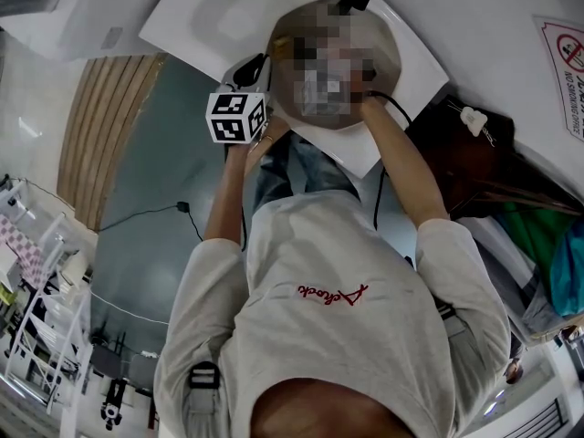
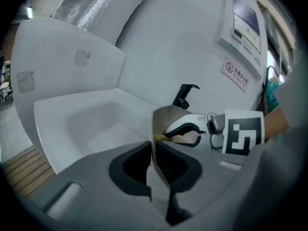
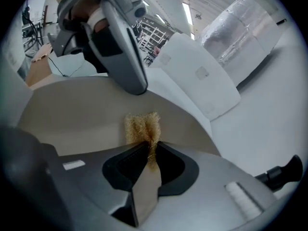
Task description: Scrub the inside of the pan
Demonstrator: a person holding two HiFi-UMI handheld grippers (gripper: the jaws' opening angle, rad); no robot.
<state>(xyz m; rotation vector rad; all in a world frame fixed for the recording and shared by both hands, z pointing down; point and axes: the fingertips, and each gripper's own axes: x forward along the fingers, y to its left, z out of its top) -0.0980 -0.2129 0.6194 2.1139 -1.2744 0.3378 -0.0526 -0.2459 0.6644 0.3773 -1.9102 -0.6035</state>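
In the head view a person holds the pan [image 1: 365, 35] up with both arms raised; a mosaic patch covers most of it. One gripper's marker cube [image 1: 237, 117] sits at the pan's left rim. My left gripper [image 2: 153, 150] is shut on the rim of the pan [image 2: 166, 117], seen edge-on, with its black handle [image 2: 185, 94] beyond. My right gripper [image 3: 151, 150] is shut on a golden scouring pad [image 3: 141, 127]. The pad presses on the pan's beige inner surface [image 3: 72, 119]. The left gripper [image 3: 120, 42] clamps the rim above it.
A white sink basin [image 2: 86, 124] lies below and behind the pan, against white wall panels [image 2: 62, 66]. A warning sign [image 2: 236, 73] hangs on the wall. The right gripper's marker cube [image 2: 243, 131] shows beside the pan. Wooden slats [image 1: 100, 126] and a white rack [image 1: 36, 327] stand at left.
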